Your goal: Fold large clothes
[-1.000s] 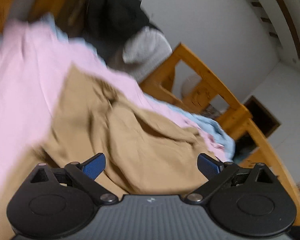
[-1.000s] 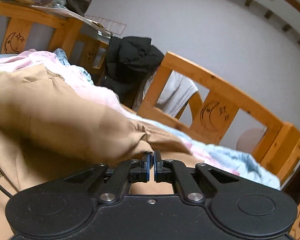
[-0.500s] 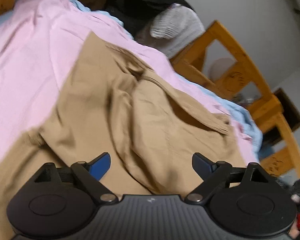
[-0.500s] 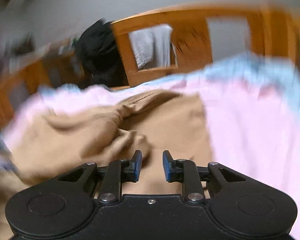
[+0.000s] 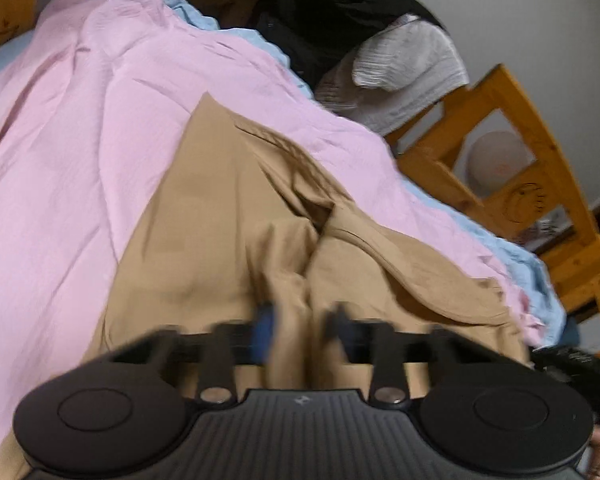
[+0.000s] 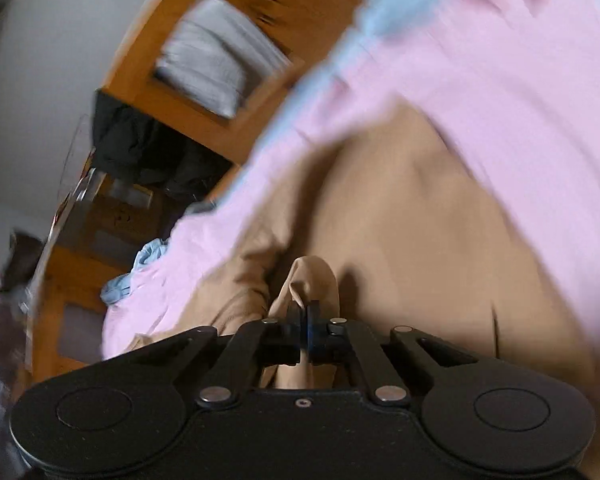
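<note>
Tan garment (image 5: 228, 240) spread on pink sheet (image 5: 80, 128) of bed. Right tongs (image 6: 305, 314) clenched on fabric ridge; left tongs (image 5: 300, 328) blurred, straddling a fold, grip unclear. Best lift evenly w/ both.

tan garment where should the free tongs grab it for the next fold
Grip the tan garment at its far pointed corner lying flat on the pink sheet, coming from the left side: that edge is straight and exposed, while the middle is bunched in ridges.

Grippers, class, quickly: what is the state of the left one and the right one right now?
Left gripper: jaws blurred, part closed around a fold of the tan garment; a firm grip cannot be told.
Right gripper: closed, pinching a fold of the tan garment.
</note>
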A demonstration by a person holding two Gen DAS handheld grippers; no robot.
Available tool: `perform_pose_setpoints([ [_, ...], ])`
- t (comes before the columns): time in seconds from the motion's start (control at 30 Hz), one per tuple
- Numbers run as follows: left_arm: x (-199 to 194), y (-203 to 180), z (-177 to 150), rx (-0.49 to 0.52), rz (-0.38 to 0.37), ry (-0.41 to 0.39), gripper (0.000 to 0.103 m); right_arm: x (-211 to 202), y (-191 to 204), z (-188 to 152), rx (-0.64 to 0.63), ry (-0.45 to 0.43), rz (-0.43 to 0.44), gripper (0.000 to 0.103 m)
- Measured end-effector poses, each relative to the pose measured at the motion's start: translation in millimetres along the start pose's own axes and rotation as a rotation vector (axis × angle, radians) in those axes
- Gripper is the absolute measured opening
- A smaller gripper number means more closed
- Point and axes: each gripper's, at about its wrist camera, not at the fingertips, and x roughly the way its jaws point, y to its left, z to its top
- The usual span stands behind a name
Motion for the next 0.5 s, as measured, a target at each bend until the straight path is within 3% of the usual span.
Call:
perform_pose_setpoints([
  [0.03, 4, -1, 1, -0.002, 0.021, -0.001, 0.005, 0, 7, 3, -0.044, -0.027, -0.001, 0.001],
  [0.2, 33, -8, 4, 0.04, 0.109, -0.024, 0.004, 15, 33, 0, -0.358, -0.151, -0.092, 0.0],
  [0.4, 19, -11, -3, 0.134, 0.1, -0.08, 0.005, 22, 13, -19, -0.369, -0.157, -0.141, 0.003],
  [0.5, 1, -12, -6, 0.188, 0.105, -0.112, 0.018, 6, 12, -28, -0.441, -0.18, -0.179, 0.021],
])
